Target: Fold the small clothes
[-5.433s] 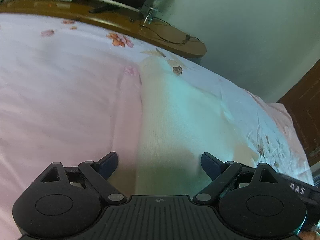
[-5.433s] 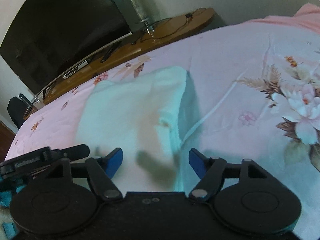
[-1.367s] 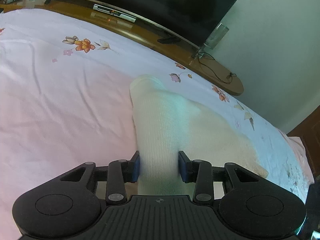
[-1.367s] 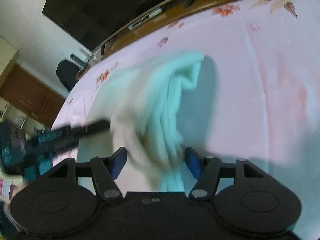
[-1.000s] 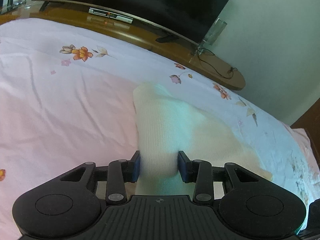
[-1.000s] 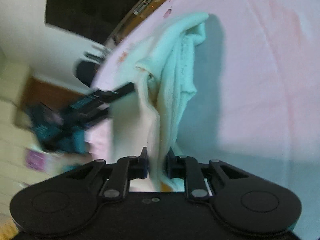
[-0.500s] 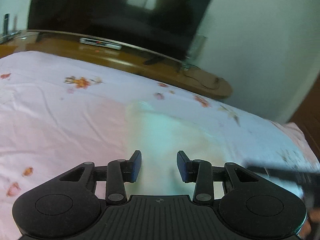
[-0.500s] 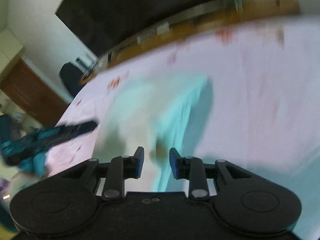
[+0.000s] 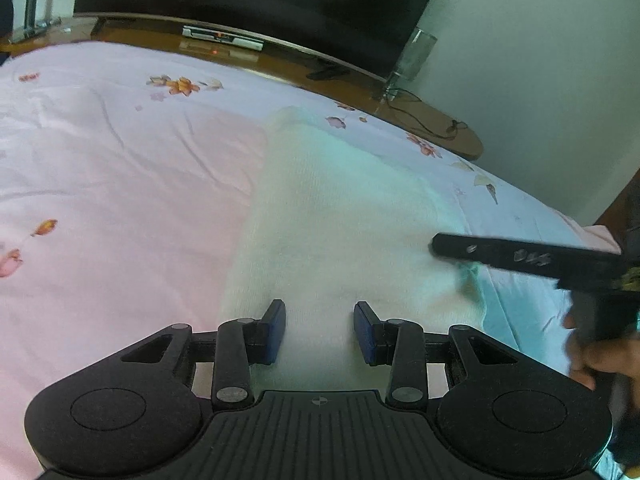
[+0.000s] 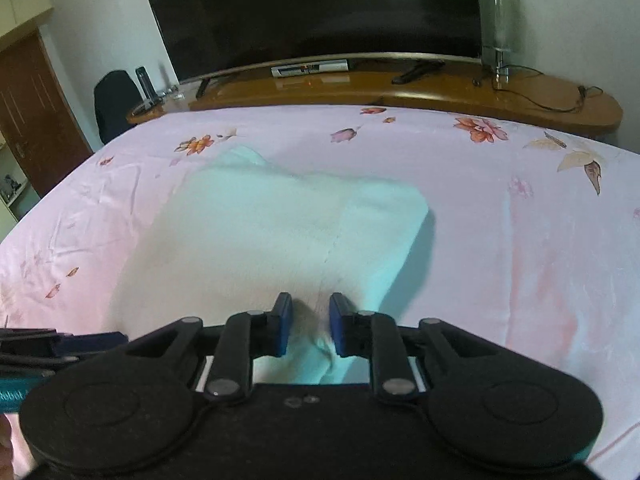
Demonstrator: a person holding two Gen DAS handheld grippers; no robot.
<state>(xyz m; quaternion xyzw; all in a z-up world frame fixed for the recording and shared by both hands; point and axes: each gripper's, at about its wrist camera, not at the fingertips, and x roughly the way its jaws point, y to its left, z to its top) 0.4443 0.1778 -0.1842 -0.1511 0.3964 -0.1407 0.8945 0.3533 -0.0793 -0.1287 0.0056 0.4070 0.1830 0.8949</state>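
Observation:
A small white knit garment lies folded flat on the pink flowered bedsheet. My left gripper hangs over its near edge with the jaws partly apart and the cloth lying between them, not pinched. In the right wrist view the garment spreads out ahead. My right gripper has its jaws a narrow gap apart around a raised fold at the garment's near edge. The right gripper's body shows at the right of the left wrist view.
A curved wooden TV bench with a large dark television, a set-top box and a glass lamp stands past the bed's far edge. A dark chair and a wooden door are at the left.
Both grippers were shut on the garment a second ago while it was lifted and folded. The garment now lies flat, the left jaws have opened, and the right jaws have eased slightly.

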